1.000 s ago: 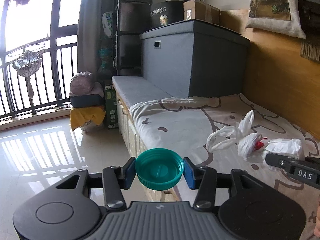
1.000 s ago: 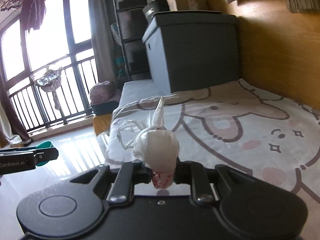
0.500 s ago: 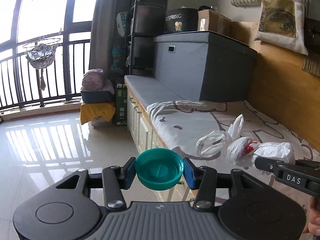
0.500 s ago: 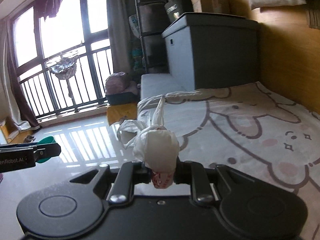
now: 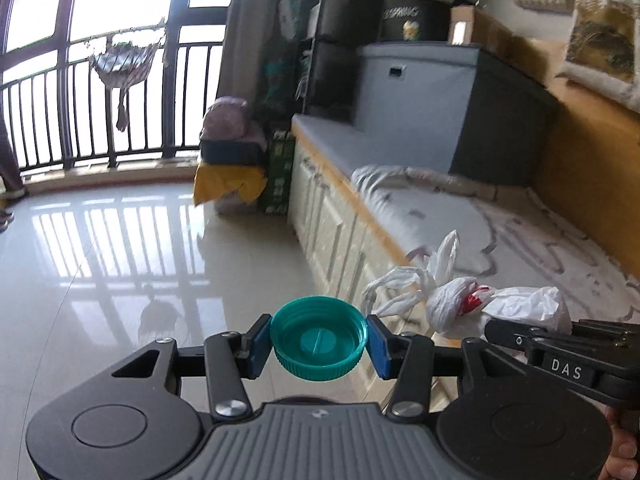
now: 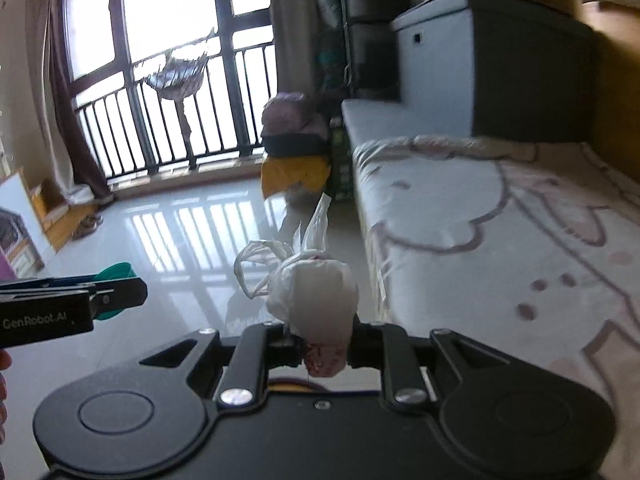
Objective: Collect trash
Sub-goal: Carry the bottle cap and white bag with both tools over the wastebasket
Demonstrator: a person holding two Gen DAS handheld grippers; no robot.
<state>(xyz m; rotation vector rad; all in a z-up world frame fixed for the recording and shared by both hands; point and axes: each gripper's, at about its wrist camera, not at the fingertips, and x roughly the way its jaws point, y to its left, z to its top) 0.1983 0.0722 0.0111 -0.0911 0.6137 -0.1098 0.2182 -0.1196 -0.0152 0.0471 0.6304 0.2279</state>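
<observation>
i see the left gripper [image 5: 319, 340] clamping a teal bottle cap [image 5: 319, 338] and the right gripper [image 6: 324, 350] pinching a knotted white plastic bag [image 6: 314, 296], both over open glossy tile floor [image 5: 120, 264]. bench bed edge [image 5: 344, 196] runs just right. yellow-draped stack [image 5: 230, 178] stands ahead beside the balcony railing [image 5: 100, 112].

Both wrist views face the balcony railing [image 5: 120, 128], sharing the bed [image 6: 500, 220].

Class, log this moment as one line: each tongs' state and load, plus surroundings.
left tongs: shut on green cap | right tongs: shut on white bag | over tiled floor, beside bed
</observation>
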